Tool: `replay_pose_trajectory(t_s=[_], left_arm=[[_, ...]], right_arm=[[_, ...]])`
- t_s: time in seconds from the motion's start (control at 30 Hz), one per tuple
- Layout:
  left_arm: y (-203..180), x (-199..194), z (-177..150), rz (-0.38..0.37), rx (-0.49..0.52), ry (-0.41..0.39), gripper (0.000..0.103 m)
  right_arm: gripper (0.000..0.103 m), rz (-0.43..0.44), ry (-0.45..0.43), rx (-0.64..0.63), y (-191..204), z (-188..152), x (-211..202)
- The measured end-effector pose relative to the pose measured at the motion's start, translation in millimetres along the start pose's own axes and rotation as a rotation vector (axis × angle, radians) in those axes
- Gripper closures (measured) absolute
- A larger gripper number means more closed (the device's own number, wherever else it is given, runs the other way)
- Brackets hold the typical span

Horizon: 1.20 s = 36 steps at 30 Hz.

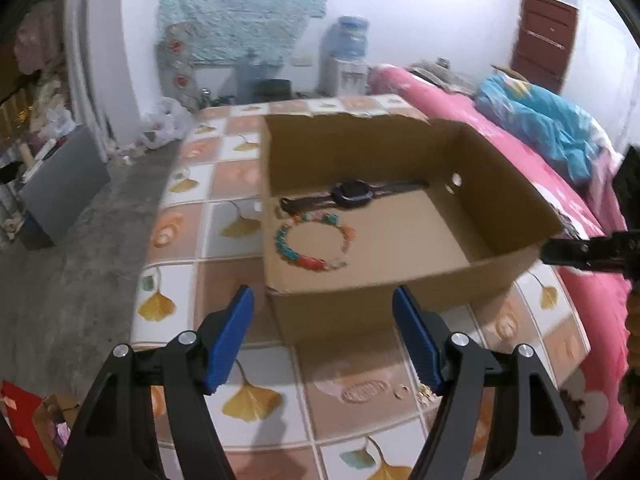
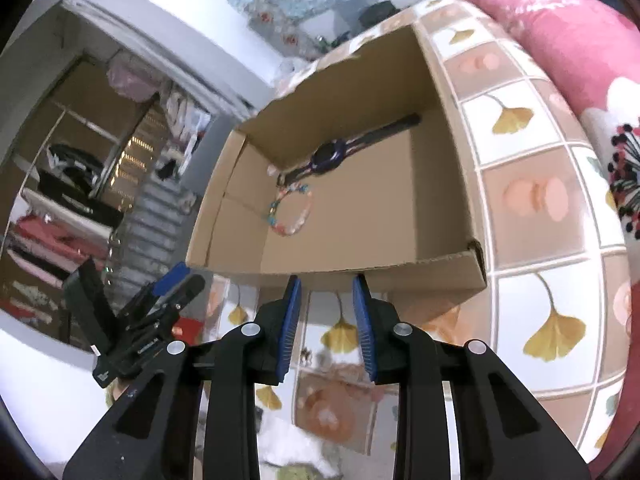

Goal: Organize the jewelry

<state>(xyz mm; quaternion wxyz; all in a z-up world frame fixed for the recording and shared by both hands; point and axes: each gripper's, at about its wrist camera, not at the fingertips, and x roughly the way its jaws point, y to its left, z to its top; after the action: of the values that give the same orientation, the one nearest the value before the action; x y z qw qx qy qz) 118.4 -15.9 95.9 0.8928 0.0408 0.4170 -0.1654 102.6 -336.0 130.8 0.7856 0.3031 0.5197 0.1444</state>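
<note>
while both tools are hanging empty before the box (image 1: 400, 292), the left tool (image 1: 323, 340) is spread wide and the right tool (image 2: 326, 326) is standing narrowly parted, pinching nothing. the watch (image 1: 352, 193) and bracelet (image 1: 314, 246) are lying inside the box, beyond the tips. small gold pieces (image 1: 426, 394) are sitting on the surface by the left tool's right pad; a careless dip could be scattering them, and the near wall is blocking a straight reach in.
</note>
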Motion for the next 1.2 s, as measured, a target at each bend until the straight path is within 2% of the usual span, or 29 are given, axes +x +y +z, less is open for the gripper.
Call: replay_pose_trajectory(t_s=[0.1, 0.17, 0.27, 0.33, 0.43, 0.53, 0.6, 0.67, 0.73, 0.8, 0.87, 0.93, 1.0, 1.2], left_arm=[[5, -4, -9, -0.022, -0.031, 0.011, 0.033], [3, -10, -24, -0.016, -0.02, 0.021, 0.03], [1, -13, -50, -0.001, -0.008, 0.041, 0.024], [-2, -7, -65, 0.006, -0.002, 0.074, 0.023], [-11, 16, -87, 0.026, 0.02, 0.156, 0.023], [-19, 32, -97, 0.071, 0.057, 0.191, 0.023], [-25, 41, -101, 0.107, 0.09, 0.203, 0.022], [-29, 44, -104, 0.135, 0.115, 0.188, 0.016], [-29, 45, -105, 0.14, 0.114, 0.186, 0.009], [-25, 45, -106, 0.138, 0.097, 0.19, 0.005], [-19, 45, -106, 0.119, 0.061, 0.192, 0.005], [-15, 47, -108, 0.102, 0.026, 0.199, 0.005], [-11, 48, -107, 0.086, -0.004, 0.205, 0.005], [-9, 47, -108, 0.074, 0.017, 0.178, 0.005]], right_arm=[[0.071, -0.016, -0.015, -0.007, -4, -9, -9], [0.061, -0.059, -0.032, -0.029, -8, -23, -21], [0.05, -0.188, -0.078, -0.083, -17, -47, -37], [0.047, -0.31, -0.109, -0.134, -20, -70, -40], [0.046, -0.466, -0.098, -0.189, -28, -91, -26], [0.045, -0.522, -0.091, -0.176, -35, -97, -11], [0.039, -0.552, -0.099, -0.199, -35, -99, -2], [0.035, -0.612, -0.097, -0.237, -35, -99, 8], [0.033, -0.629, -0.076, -0.248, -38, -101, 14], [0.027, -0.642, -0.058, -0.254, -40, -103, 23], [0.014, -0.675, -0.055, -0.285, -38, -105, 28], [0.008, -0.681, -0.042, -0.288, -38, -105, 32], [0.008, -0.667, -0.029, -0.269, -40, -105, 31], [0.008, -0.652, 0.004, -0.271, -43, -100, 32]])
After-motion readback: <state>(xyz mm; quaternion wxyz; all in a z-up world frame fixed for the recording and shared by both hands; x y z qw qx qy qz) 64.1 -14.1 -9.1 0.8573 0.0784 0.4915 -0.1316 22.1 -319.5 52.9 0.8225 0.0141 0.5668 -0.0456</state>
